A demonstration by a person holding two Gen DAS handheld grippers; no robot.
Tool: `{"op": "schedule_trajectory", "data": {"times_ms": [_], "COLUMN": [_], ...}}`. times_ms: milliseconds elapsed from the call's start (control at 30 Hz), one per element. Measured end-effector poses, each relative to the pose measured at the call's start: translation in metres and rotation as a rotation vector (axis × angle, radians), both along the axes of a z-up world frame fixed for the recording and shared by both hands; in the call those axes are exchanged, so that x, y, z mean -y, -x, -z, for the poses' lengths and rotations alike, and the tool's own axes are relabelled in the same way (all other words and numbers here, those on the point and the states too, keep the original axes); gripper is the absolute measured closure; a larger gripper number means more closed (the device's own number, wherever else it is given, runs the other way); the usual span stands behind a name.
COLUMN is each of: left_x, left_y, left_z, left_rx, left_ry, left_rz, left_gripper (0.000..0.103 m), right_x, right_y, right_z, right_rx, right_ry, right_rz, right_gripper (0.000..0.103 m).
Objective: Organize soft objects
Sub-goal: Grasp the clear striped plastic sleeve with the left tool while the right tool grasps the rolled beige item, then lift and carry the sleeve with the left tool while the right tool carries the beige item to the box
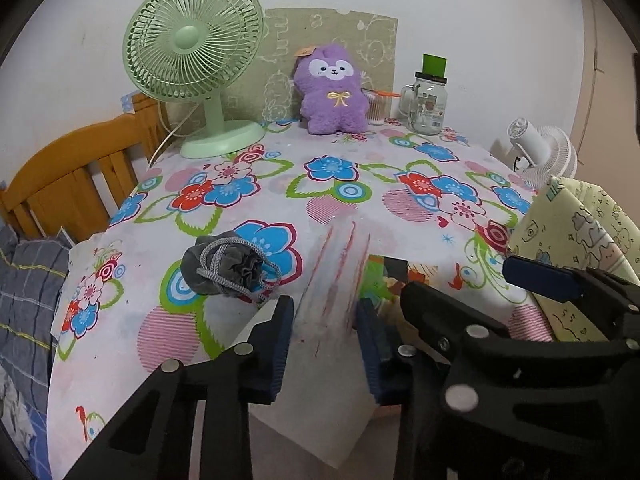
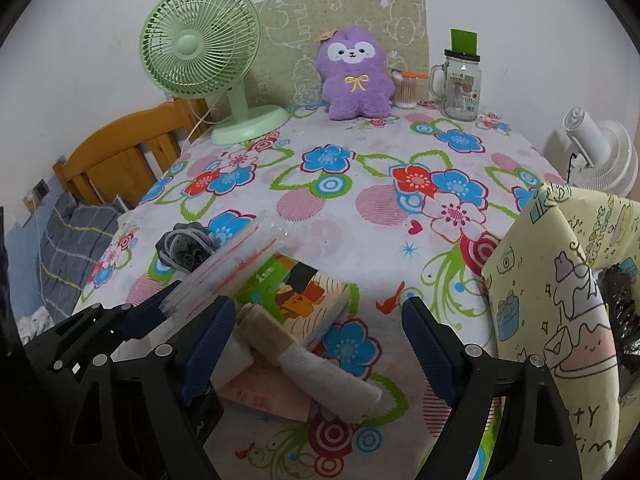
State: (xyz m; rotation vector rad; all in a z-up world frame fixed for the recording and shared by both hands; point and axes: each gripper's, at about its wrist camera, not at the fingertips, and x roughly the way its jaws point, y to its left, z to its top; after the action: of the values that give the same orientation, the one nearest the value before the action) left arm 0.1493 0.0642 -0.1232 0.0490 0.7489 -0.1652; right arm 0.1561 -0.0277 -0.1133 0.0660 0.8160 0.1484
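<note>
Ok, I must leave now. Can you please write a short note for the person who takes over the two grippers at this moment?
Left gripper: closed on a clear plastic bag with red print, which slants up from the jaws.
Right gripper: open and empty, over a rolled pale cloth that lies on a pink packet, next to a cartoon tissue pack.
Grey drawstring pouch: loose on the table. Purple plush: upright at the back.
Done: nothing visibly put away.
Left: pouch, roll and packets. The cartoon-print container at the right is probably the place for them.
</note>
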Motion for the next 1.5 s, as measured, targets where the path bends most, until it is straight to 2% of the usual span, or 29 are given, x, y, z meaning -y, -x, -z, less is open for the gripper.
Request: {"op": "schedule_trajectory", "data": {"times_ms": [167, 333, 400, 467, 600, 700, 767, 933, 1067, 1500], "left_x": [0.002, -0.001, -0.002, 0.0, 0.003, 0.006, 0.008, 0.009, 0.011, 0.025], "left_y": [0.013, 0.023, 0.025, 0.026, 0.025, 0.024, 0.024, 0.025, 0.028, 0.044], "left_z": [-0.001, 0.0, 0.001, 0.004, 0.007, 0.009, 0.01, 0.009, 0.008, -0.011], "left_rx": [0.004, 0.003, -0.003, -0.009, -0.012, -0.012, -0.012, -0.012, 0.0, 0.036], "left_ry": [-0.012, -0.019, -0.017, -0.022, -0.037, -0.054, -0.065, -0.066, -0.067, -0.031], "left_rz": [-0.002, -0.026, -0.035, -0.036, -0.036, -0.03, -0.026, -0.026, -0.022, 0.003], "left_gripper": [0.077, 0.077, 0.077, 0.077, 0.077, 0.078, 0.078, 0.079, 0.081, 0.083], "right_x": [0.0, 0.003, 0.003, 0.004, 0.003, -0.001, -0.005, -0.011, -0.01, 0.001], "right_y": [0.007, 0.011, 0.01, 0.007, 0.003, 0.001, 0.0, 0.003, 0.007, 0.025], "right_z": [0.002, 0.006, 0.009, 0.014, 0.021, 0.023, 0.023, 0.021, 0.018, -0.003], "right_rx": [-0.007, -0.022, -0.036, -0.06, -0.092, -0.111, -0.112, -0.103, -0.093, -0.032], "right_ry": [-0.004, -0.003, -0.005, -0.007, -0.032, -0.045, -0.044, -0.021, -0.021, 0.016], "right_rz": [-0.017, -0.018, -0.009, -0.003, -0.016, -0.047, -0.078, -0.114, -0.114, -0.074], "right_gripper": [0.016, 0.016, 0.02, 0.028, 0.037, 0.052, 0.067, 0.089, 0.092, 0.092]}}
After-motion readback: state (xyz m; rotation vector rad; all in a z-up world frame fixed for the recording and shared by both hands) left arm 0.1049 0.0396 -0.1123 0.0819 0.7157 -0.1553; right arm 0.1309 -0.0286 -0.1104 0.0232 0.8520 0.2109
